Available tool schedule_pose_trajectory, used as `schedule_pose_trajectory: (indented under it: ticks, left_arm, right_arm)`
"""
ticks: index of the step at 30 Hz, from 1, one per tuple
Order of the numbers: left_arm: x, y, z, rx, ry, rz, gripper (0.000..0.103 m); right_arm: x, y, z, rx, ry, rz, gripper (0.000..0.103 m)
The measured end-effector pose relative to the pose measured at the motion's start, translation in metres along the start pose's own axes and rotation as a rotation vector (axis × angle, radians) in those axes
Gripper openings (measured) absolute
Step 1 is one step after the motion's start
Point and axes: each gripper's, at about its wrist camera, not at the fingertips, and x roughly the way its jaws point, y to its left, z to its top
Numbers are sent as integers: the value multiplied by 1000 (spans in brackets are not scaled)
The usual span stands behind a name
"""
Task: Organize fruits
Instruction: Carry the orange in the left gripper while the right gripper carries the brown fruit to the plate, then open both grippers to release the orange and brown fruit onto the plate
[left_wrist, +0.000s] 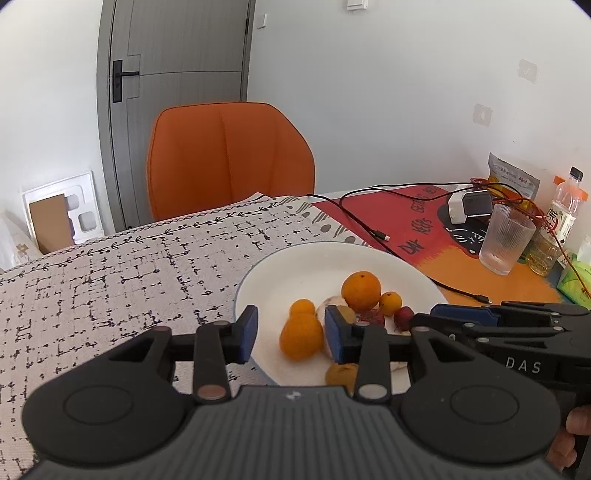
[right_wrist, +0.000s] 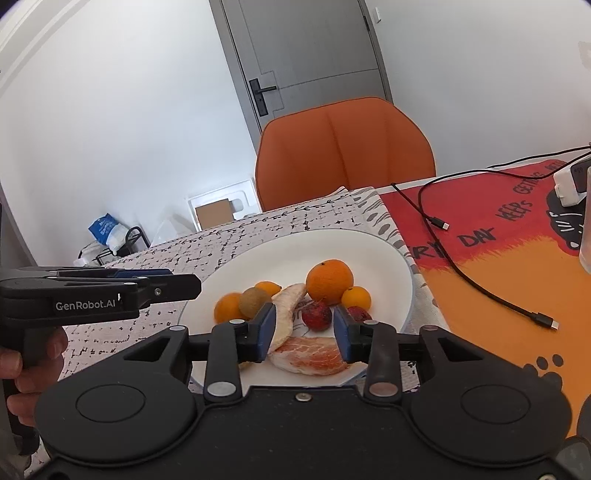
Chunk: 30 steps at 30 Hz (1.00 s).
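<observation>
A white plate on the patterned tablecloth holds the fruit: a big orange, small oranges, brown kiwis, red lychees and pomelo wedges. My left gripper is open over the plate's near side, its fingers either side of a small orange. My right gripper is open over the plate's near edge, fingers either side of a pomelo wedge and a lychee. Each gripper shows from the side in the other's view.
An orange chair stands behind the table. To the right lie a red-orange mat, black cables, a white charger, a ribbed glass, a bottle and a snack bag.
</observation>
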Motion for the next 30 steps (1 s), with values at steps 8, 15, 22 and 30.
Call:
schedule_pose_trajectory:
  ticks: [8,15,22,30]
  left_arm:
    - [-10,10,-4,-4,6,37,48]
    - [-25,21,-10,-25,-1,72,62]
    - [-44,36,-18,-55,-16,111,77]
    - [-67,50,-27,-103,-28,148,83]
  right_arm:
    - [0,4,-3,3,3,16,43]
    - [-3,14,-4,-8,4,23,48]
    - [-7,25,-4,-25,5,34,55]
    - [-14,43,-5,-52,13,48,68]
